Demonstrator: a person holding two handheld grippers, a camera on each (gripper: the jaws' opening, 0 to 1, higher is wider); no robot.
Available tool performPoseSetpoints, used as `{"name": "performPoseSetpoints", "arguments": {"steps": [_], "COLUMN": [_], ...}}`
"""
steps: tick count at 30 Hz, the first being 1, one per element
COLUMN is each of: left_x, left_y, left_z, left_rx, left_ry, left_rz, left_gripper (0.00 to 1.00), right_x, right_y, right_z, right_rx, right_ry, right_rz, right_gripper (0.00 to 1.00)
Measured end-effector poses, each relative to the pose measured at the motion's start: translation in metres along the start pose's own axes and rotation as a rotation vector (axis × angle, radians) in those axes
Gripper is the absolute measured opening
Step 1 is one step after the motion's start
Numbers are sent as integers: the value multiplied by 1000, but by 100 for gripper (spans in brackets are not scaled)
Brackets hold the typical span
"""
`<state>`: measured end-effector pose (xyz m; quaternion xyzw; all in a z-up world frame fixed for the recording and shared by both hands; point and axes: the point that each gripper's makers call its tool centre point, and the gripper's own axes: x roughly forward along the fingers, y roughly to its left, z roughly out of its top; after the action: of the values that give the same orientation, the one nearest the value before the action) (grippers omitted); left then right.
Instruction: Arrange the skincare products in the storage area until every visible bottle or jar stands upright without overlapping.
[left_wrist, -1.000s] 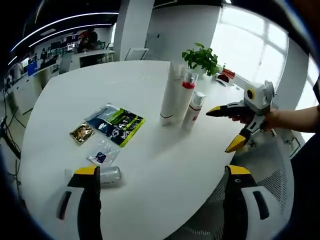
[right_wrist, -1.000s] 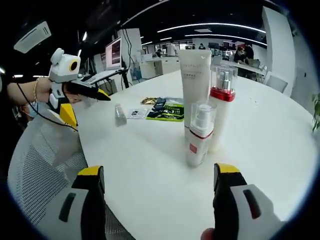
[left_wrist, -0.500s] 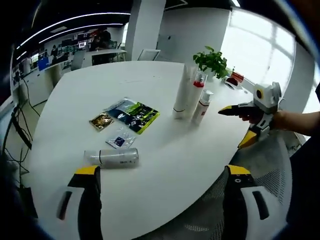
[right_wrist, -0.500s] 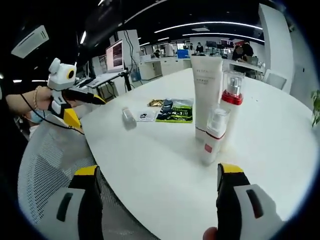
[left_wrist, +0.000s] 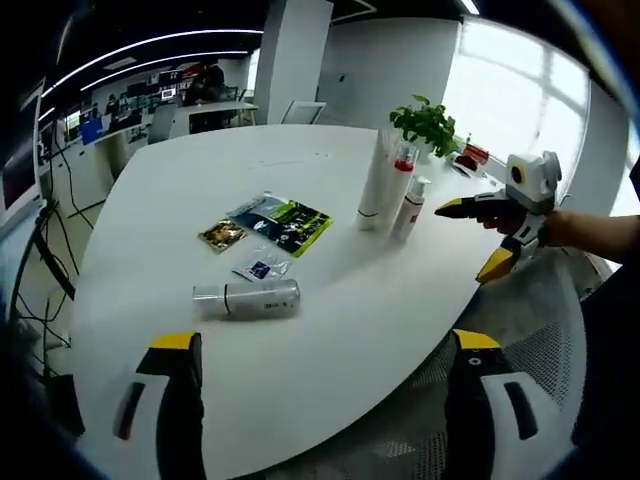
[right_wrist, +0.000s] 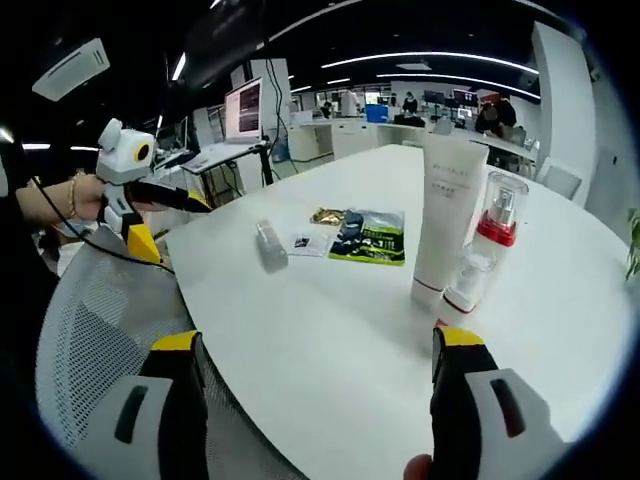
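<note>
Left gripper view: the left gripper (left_wrist: 320, 400) is hanging off the near edge of the white table (left_wrist: 180, 200), jaws spread wide w/ nothing between them, touching nothing. A clear bottle (left_wrist: 246, 298) is lying on its side on the table, just ahead of the left jaw. Just beyond it a small blue-and-white sachet (left_wrist: 260, 269) is lying flat, then a gold sachet (left_wrist: 221, 235) and a green-and-black pack (left_wrist: 283, 222), all close together. Farther across, three upright items are standing in a tight cluster: a tall white tube (left_wrist: 376, 188), a red-collared pump bottle (left_wrist: 398, 190) and a small spray bottle (left_wrist: 411, 209) at its side; can't tell if they're touching. A potted plant (left_wrist: 428, 123) is sitting behind them. The right gripper (left_wrist: 484, 236) is coming in from the right, held by a hand (left_wrist: 560, 228), yellow tips parted and bare, near the table edge, apart from the cluster. A mesh chair (left_wrist: 520, 350) is sitting beside the table under it.

Right gripper view: the right gripper (right_wrist: 315, 400) is also spread wide, gripping nothing, poised over the table's near edge. The tube (right_wrist: 445, 221) and pump bottle (right_wrist: 486, 245) are standing upright ahead of the right jaw; the spray bottle is mostly hidden low behind that jaw. The clear bottle (right_wrist: 269, 243) is lying on its side farther left, beside the sachets and green pack (right_wrist: 370, 237). The left gripper (right_wrist: 160, 220) is at far left, off the table, jaws parted, holding nothing.
</note>
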<state>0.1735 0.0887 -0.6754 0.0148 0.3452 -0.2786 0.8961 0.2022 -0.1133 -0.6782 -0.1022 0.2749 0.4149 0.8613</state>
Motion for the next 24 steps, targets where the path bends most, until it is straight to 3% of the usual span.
{"name": "performPoseSetpoints", "arguments": {"steps": [4,14,24], "left_x": [3,6,8], "left_y": [0,0,3], "left_z": [-5,0,-3], "left_rx": [-11,-7,-27], "left_ry": [-3,-26,-22], "left_rz": [-9,-26,-26], "left_gripper": [94,93,91], "right_x": [8,40,90], "right_y": [5,29,46], "right_z": [8,43,54], "right_rx": [-17,-77,-142], "right_ry": [-2,-21,20], "right_rz": [8,73,167], "right_gripper": [92,83,71]}}
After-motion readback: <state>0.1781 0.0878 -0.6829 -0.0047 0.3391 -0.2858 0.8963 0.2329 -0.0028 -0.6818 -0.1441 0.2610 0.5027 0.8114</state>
